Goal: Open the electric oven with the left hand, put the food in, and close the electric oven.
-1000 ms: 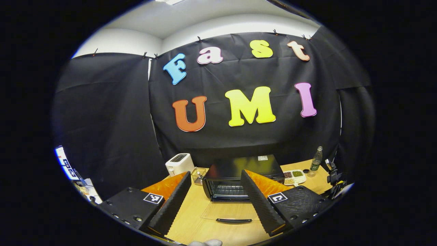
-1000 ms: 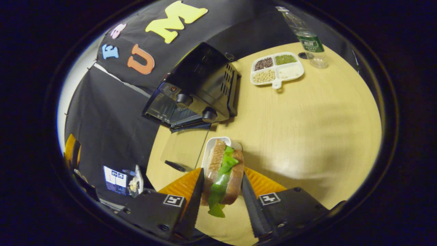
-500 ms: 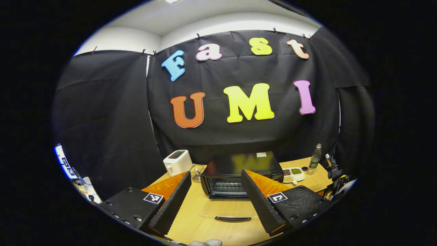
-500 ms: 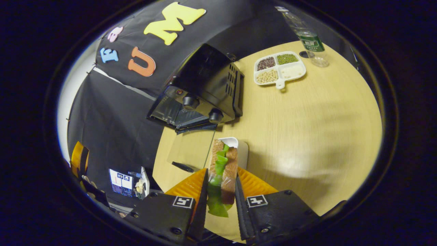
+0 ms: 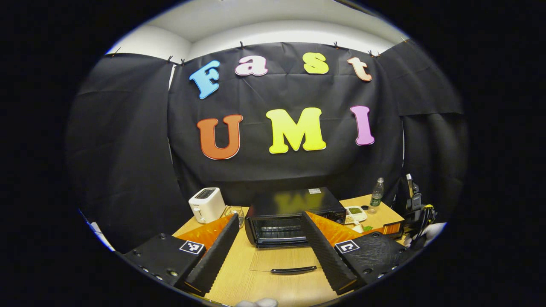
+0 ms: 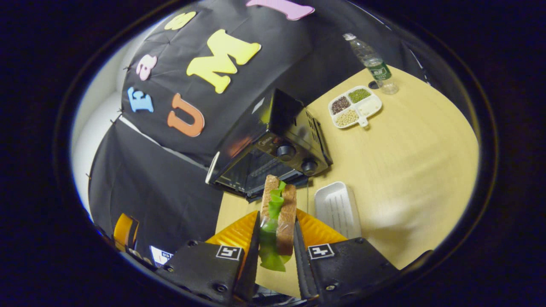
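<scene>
The black electric oven (image 5: pixel 294 211) (image 6: pixel 273 145) stands at the back of the wooden table with its glass door (image 5: pixel 283 262) folded down flat and the wire rack showing inside. My left gripper (image 5: pixel 268 251) hovers open well in front of the door, holding nothing. My right gripper (image 6: pixel 275 243) is shut on a sandwich (image 6: pixel 277 213) of brown bread and green lettuce, held on edge above the table, just in front of the oven's open mouth. Its white tray (image 6: pixel 337 209) lies empty on the table to the right of the sandwich.
A white toaster (image 5: pixel 206 204) and a small wire basket (image 5: pixel 234 212) stand left of the oven. Right of it are a divided dish of beans (image 6: pixel 355 106) and a plastic bottle (image 6: pixel 372 64). Black cloth walls close in behind.
My right gripper has lifted the sandwich off the white tray and carried it toward the oven's mouth. My left gripper has drawn back a little from the open door.
</scene>
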The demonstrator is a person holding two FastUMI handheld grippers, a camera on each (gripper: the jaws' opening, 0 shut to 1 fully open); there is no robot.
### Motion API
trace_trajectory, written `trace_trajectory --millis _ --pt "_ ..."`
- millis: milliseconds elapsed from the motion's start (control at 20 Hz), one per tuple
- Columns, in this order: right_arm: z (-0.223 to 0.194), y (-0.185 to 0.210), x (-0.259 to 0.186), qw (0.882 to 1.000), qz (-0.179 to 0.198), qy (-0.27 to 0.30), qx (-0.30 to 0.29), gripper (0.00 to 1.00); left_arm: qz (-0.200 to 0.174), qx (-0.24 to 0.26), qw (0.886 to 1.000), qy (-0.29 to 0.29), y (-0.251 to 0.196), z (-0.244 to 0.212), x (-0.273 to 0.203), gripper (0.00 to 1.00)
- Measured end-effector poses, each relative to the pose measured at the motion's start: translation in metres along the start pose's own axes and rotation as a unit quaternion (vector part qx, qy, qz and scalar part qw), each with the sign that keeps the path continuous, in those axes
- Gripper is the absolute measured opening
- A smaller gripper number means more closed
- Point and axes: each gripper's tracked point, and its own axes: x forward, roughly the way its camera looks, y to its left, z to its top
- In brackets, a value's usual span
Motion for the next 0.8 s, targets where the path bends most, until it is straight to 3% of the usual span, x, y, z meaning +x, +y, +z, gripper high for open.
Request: trace_trajectory --millis 300,500,800 --pt "-0.042 0.037 0.052 0.994 0.018 -0.084 0.069 0.41 -0.05 0.012 0.999 0.001 0.024 -0.015 -0.014 0.95" --pt "-0.06 0.06 0.102 0.986 0.037 -0.107 0.119 0.41 -0.067 0.029 0.997 0.015 0.035 -0.031 -0.019 0.95" --pt "-0.032 0.061 0.166 0.973 0.041 -0.156 0.162 0.4 -0.075 0.017 0.996 0.034 0.041 -0.051 -0.017 0.95"
